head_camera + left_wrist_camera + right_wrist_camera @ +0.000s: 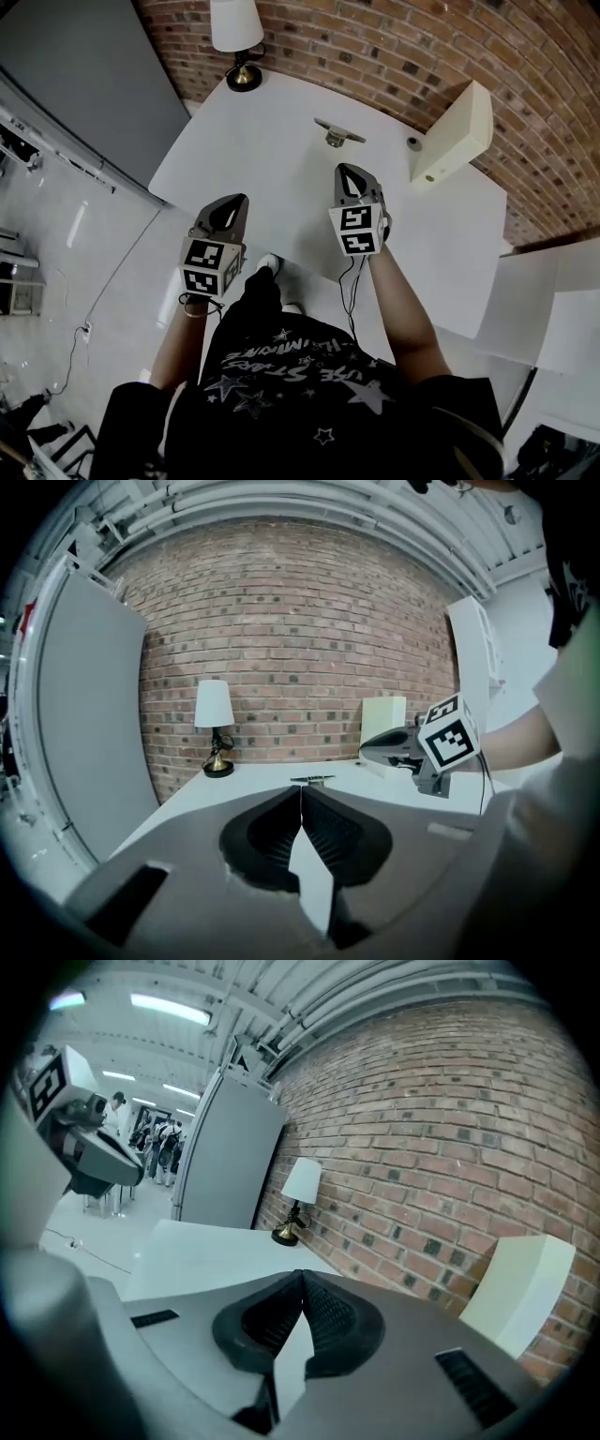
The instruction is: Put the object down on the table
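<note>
A small flat metal object [336, 133] on a short foot lies on the white table [272, 159], beyond both grippers; the left gripper view shows it as a thin bar [312, 780] just past my jaws. My right gripper [347, 172] hovers a little short of it, shut, with nothing between its fingers [302, 1275]. My left gripper [236, 202] hangs over the table's near left edge, also shut and empty [301, 789]. Each gripper shows in the other's view: the right gripper [375, 745] and the left gripper [136, 1168].
A lamp [236, 33] with a white shade stands at the table's far corner against the brick wall. A cream box [455, 136] leans at the right, with a small dark cylinder [413, 143] beside it. A grey panel [84, 66] stands to the left.
</note>
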{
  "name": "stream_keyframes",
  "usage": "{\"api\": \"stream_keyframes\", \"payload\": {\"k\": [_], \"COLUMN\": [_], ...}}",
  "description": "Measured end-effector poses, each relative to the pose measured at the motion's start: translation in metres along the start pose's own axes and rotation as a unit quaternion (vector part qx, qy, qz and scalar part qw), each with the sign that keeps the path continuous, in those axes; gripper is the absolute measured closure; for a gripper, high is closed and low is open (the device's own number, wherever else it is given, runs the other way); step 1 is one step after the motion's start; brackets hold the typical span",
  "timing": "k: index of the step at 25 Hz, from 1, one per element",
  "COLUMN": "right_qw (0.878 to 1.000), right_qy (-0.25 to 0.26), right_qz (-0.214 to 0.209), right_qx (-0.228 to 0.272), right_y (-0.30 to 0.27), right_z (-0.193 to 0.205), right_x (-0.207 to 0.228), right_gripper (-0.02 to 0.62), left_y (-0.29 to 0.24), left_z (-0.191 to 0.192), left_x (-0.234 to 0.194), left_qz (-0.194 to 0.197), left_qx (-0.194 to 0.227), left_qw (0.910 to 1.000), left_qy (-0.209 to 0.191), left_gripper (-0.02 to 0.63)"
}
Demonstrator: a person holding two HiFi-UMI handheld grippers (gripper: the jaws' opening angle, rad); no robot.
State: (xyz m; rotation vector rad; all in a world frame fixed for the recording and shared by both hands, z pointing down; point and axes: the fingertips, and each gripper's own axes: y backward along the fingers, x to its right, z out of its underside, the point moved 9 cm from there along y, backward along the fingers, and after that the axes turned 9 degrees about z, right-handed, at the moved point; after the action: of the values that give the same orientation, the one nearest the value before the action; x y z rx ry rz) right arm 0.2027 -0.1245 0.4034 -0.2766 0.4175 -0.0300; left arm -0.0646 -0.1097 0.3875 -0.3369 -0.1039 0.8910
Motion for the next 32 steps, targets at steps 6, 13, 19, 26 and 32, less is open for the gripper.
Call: {"api": "stream_keyframes", "payload": {"k": [6,13,19,26,32], "right_qw": [0.998,0.995,0.995,0.995,0.994], "right_qy": [-0.056,-0.092,-0.088,-0.084,-0.083], "right_qz": [-0.029,-0.032,-0.039,-0.054,-0.063], "right_qx": [-0.012,-0.02,-0.035,-0.028,-0.012], "right_y": [0.028,0.037,0.046,0.073,0.111], "right_z": [0.016,0.034,0.042,0.029,0.006], "right_x": [-0.02,-0.025,-0.042,-0.075,-0.11], "right_gripper": [0.594,0.594,0.594,0.594,0.594], "left_y": [0.041,0.052,0.062,0.116,0.178], "left_z": [0.036,0.044,0.058,0.082,0.093], "left_x": [0.033,0.042,0.049,0.056,0.057], "left_qz": [-0.025,-0.036,-0.03,-0.048,-0.072], "left_qx": [-0.03,-0.034,-0.036,-0.027,-0.011], "left_qw": [0.9989,0.9984,0.9982,0.9971,0.9953], "left_qy": [0.025,0.028,0.037,0.052,0.064], "left_gripper": [0.586,0.586,0.586,0.586,0.586]}}
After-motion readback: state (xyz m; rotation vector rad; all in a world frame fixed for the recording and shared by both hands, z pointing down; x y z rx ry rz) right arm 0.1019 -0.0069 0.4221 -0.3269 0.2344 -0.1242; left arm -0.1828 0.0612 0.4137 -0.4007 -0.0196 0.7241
